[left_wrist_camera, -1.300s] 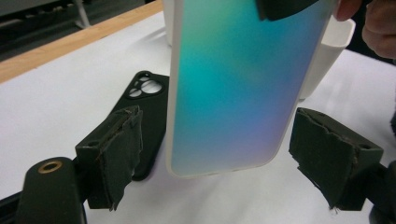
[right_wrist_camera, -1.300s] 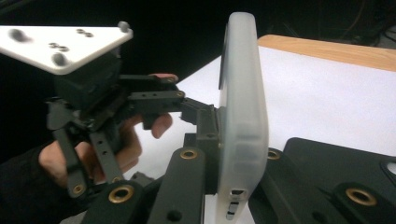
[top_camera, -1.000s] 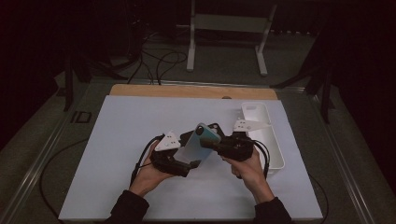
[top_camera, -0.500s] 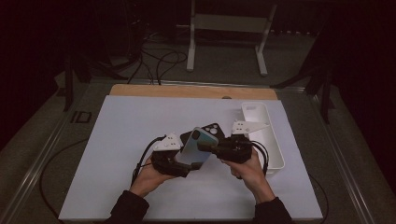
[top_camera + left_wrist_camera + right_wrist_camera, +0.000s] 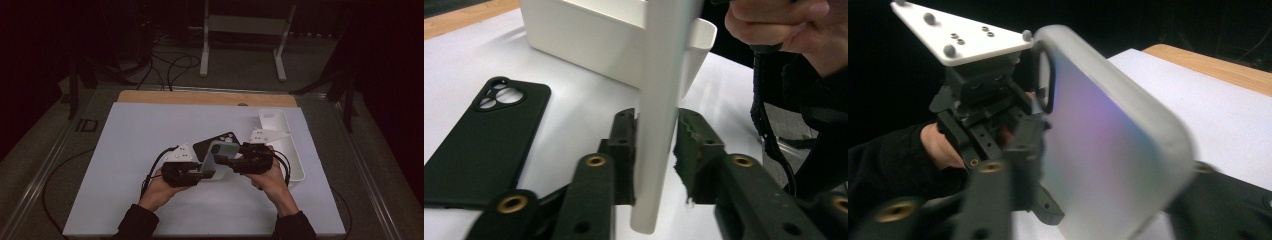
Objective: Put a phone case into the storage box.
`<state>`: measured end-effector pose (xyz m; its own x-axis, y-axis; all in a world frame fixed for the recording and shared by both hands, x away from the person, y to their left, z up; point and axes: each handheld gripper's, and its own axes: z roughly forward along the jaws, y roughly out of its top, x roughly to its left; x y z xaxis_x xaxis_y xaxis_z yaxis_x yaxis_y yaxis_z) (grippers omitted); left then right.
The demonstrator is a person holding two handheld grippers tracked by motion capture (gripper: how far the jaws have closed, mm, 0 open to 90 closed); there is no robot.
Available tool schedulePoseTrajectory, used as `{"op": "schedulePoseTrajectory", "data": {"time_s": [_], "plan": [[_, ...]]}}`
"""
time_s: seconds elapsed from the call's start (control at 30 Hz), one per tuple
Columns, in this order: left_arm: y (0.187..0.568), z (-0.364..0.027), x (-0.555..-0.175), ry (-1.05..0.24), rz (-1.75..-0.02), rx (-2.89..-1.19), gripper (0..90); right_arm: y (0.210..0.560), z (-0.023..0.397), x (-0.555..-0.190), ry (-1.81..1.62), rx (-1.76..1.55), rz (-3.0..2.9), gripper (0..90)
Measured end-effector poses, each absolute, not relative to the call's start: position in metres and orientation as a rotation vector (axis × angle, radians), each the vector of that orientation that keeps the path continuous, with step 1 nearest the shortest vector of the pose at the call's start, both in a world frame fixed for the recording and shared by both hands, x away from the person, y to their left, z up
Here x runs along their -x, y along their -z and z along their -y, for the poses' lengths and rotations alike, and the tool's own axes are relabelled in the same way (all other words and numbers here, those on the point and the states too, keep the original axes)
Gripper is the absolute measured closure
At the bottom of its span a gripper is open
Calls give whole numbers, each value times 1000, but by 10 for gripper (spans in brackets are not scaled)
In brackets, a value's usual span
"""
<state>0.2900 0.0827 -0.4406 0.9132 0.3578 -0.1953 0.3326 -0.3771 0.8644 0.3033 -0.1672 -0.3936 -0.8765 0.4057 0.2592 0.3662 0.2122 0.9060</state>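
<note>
A phone in a pale frosted case [image 5: 218, 159] stands on edge just above the table, between my two grippers. My left gripper [image 5: 209, 173] has just been closing its jaws, and both pads now press on the phone's thin edge [image 5: 656, 125]. My right gripper [image 5: 226, 161] has just been opening its jaws. They stand wide on either side of the phone's back [image 5: 1108, 145] without gripping it. A black phone case [image 5: 212, 144] lies flat on the white table behind the phone, and is also visible in the left gripper view [image 5: 479, 145].
A white oblong tray [image 5: 292, 150] stands at the right of the table, close behind the right hand; its wall [image 5: 589, 40] rises just beyond the phone. The white board [image 5: 125, 150] ends at a wooden strip [image 5: 200, 97] at the back.
The phone has sunk and tipped toward the left gripper. The left jaws have closed onto its edge, and the right jaws, shut on it before, have opened. Neither hand has shifted.
</note>
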Motion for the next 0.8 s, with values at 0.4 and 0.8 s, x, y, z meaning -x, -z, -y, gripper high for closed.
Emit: {"op": "schedulePoseTrajectory", "data": {"time_s": [0.4,0.8], "plan": [[439,-85,-290,-109,-533,-2008,804,395,155,-298,-1581,-861,-2368,112],[440,-85,-290,-185,-578,-1999,805,393,163,-298,-1645,-995,-2303,120]]}}
